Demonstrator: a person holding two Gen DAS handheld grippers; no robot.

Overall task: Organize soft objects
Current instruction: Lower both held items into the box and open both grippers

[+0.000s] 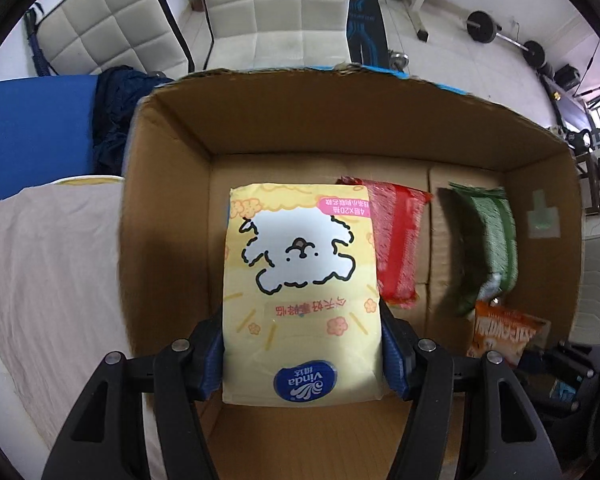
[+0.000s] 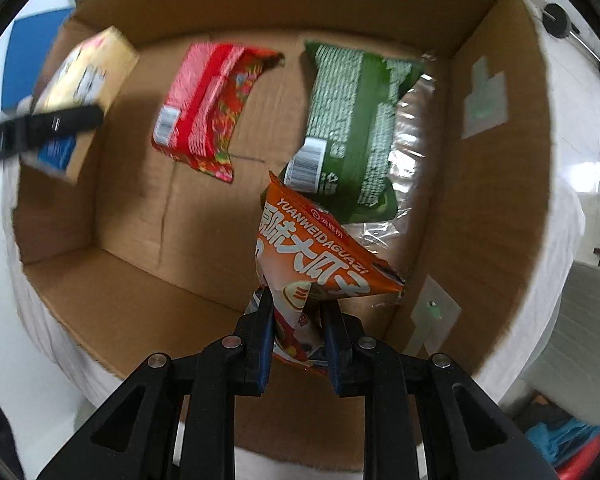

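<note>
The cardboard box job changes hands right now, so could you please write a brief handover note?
Left gripper: shut on the yellow tissue pack, held over the cardboard box.
Right gripper: shut on the orange seed bag, also over the box.
Done: red packet and green packet lie on the box floor.
Left: set down both held items inside.

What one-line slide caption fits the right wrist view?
Right gripper lowers an orange snack bag into the cardboard box beside red and green packets.
</note>
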